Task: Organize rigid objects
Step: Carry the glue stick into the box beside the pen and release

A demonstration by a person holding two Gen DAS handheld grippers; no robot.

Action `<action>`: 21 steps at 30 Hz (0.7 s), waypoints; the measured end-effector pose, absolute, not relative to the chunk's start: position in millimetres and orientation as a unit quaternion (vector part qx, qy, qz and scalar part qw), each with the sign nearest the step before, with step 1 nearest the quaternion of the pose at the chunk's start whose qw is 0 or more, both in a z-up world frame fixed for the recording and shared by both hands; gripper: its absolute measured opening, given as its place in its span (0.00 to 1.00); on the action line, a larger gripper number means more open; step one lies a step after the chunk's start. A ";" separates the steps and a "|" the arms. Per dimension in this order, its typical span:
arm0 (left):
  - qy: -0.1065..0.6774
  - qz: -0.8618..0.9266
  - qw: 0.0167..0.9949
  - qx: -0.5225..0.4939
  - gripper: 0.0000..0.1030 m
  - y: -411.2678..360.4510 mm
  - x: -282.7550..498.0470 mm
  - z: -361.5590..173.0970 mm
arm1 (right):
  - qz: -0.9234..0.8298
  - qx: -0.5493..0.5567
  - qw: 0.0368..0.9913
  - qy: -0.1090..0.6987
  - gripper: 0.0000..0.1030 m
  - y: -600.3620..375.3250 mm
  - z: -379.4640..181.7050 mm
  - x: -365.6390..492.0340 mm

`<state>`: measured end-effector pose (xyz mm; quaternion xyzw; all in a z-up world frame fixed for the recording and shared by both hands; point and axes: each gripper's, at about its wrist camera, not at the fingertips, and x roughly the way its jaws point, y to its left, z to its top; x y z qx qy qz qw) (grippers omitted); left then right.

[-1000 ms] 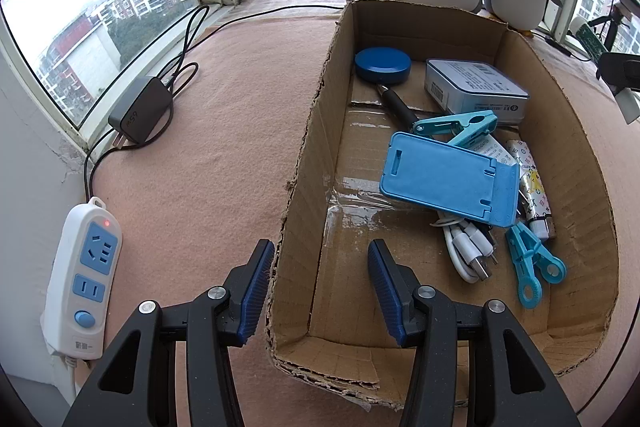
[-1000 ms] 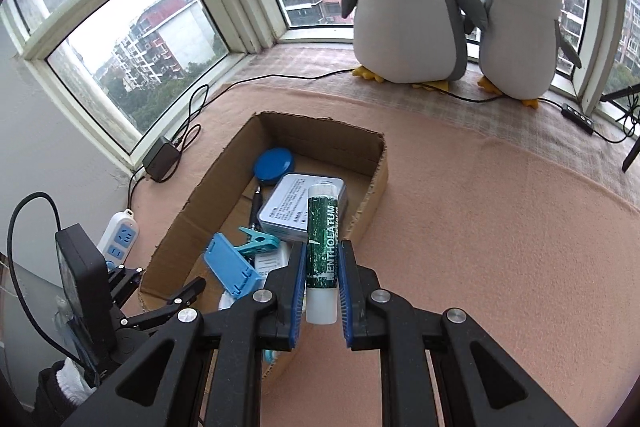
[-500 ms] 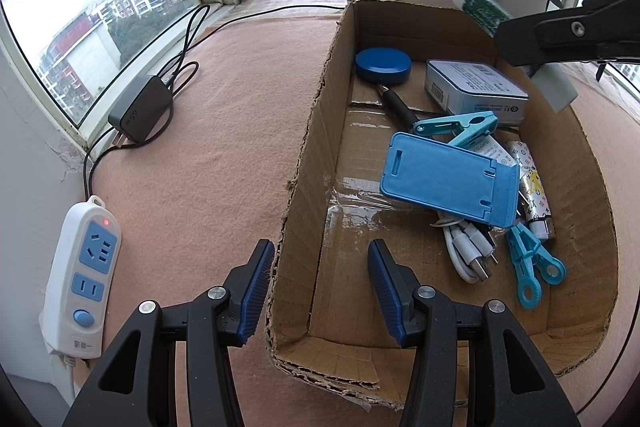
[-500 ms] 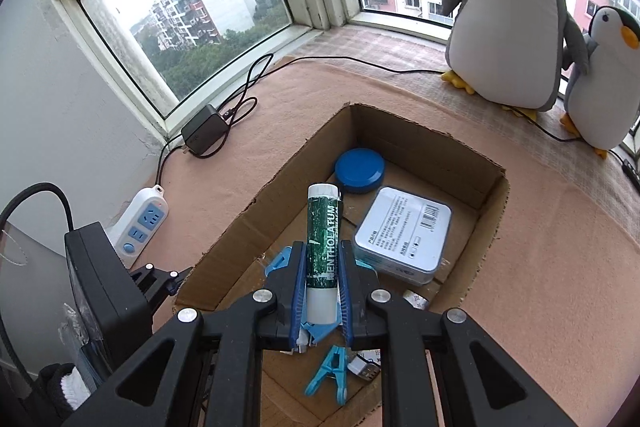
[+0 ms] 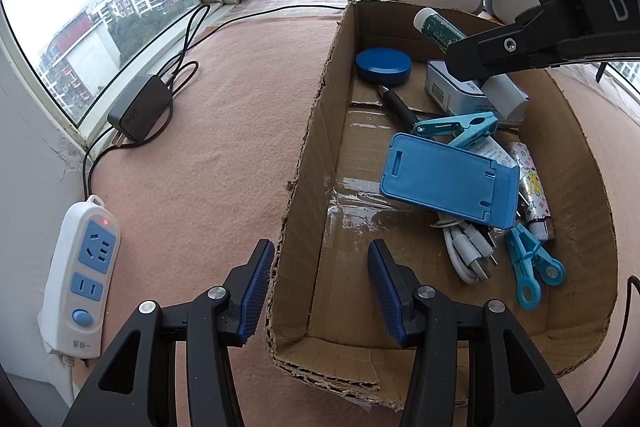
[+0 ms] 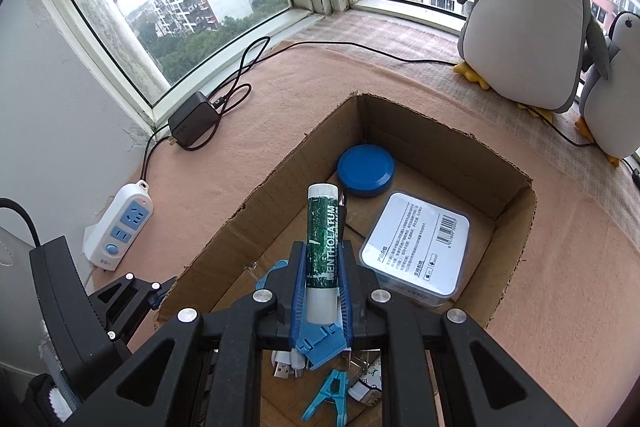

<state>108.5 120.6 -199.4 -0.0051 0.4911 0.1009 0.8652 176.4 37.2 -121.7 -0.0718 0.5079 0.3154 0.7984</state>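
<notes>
Gripping: right claw point(image 6: 322, 291) is clamped on a green lip balm tube point(image 6: 323, 247), white cap forward, above the cardboard box point(image 5: 308, 163).
Left claw point(image 5: 316, 291): partly open, straddling the box's near left wall, pads apart from it, holding nothing.
Box contents: round blue tin point(image 5: 383, 65), white case point(image 6: 416, 247), blue phone stand point(image 5: 448, 183), teal clips point(image 5: 456, 127), white cables point(image 5: 466, 251).
Worktop point(image 5: 224, 131): power strip point(image 5: 86, 275), black charger point(image 5: 138, 107).

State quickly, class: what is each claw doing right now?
Left claw: open, holding nothing, straddling the cardboard box wall.
Right claw: closed on the green lip balm tube.
</notes>
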 end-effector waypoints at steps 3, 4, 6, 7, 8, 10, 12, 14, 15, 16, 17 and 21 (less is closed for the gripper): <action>0.491 0.101 0.865 -0.005 0.51 120.6 108.5 -199.4 | 0.314 -0.072 0.798 0.509 0.14 36.8 -123.1 178.7; 0.491 0.101 0.865 -0.005 0.51 120.5 108.7 -199.5 | 0.315 -0.073 0.798 0.509 0.14 37.0 -123.4 178.9; 0.491 0.101 0.865 -0.005 0.51 120.7 108.5 -199.5 | 0.315 -0.074 0.797 0.510 0.14 37.8 -124.1 179.2; 0.491 0.101 0.865 -0.005 0.51 120.8 108.3 -199.5 | 0.316 -0.074 0.797 0.510 0.14 38.0 -124.3 179.2; 0.491 0.101 0.865 -0.005 0.51 120.8 108.3 -199.5 | 0.316 -0.074 0.797 0.509 0.14 38.5 -124.2 179.1; 0.491 0.101 0.865 -0.005 0.51 120.8 108.3 -199.5 | 0.317 -0.074 0.798 0.508 0.14 38.8 -123.9 179.2; 0.491 0.101 0.865 -0.005 0.51 120.7 108.3 -199.5 | 0.317 -0.075 0.799 0.505 0.14 39.0 -123.0 178.7; 0.491 0.101 0.865 -0.005 0.51 120.8 108.3 -199.5 | 0.316 -0.076 0.801 0.503 0.14 39.1 -121.7 178.4; 0.491 0.101 0.865 -0.005 0.51 120.8 108.3 -199.5 | 0.316 -0.076 0.801 0.502 0.15 38.9 -121.2 178.7; 0.491 0.101 0.865 -0.005 0.51 120.8 108.2 -199.6 | 0.315 -0.076 0.802 0.502 0.19 38.6 -120.9 179.1; 0.491 0.101 0.865 -0.006 0.51 120.8 108.4 -199.6 | 0.314 -0.076 0.802 0.502 0.21 38.3 -120.6 179.4; 0.491 0.101 0.866 -0.005 0.51 120.7 108.3 -199.7 | 0.312 -0.079 0.804 0.500 0.34 36.9 -120.7 180.0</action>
